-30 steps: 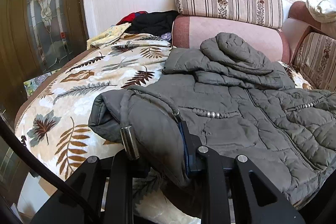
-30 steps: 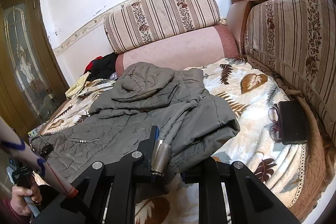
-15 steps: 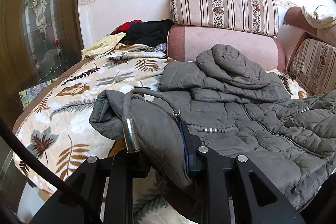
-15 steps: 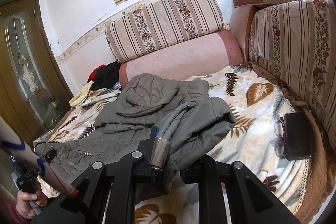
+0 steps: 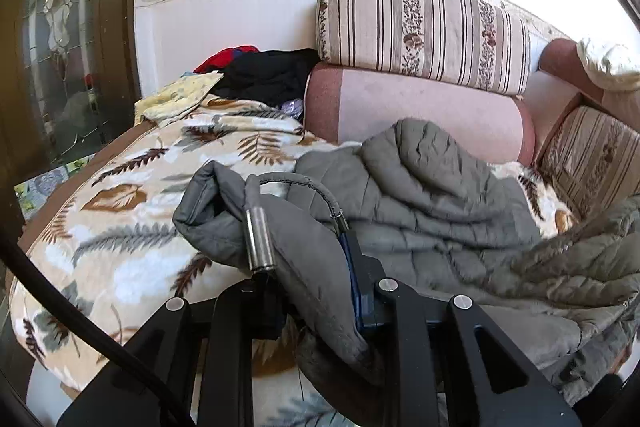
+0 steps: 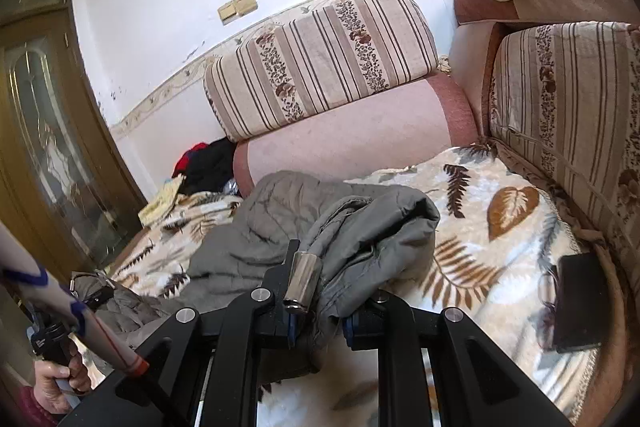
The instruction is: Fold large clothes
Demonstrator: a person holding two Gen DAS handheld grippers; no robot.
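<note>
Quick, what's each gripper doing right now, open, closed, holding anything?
Left gripper: closed on the grey jacket.
Right gripper: closed on the same jacket.

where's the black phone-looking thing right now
In the right wrist view, the flat black object lies at the right edge of the leaf-print blanket, below the striped cushion.
</note>
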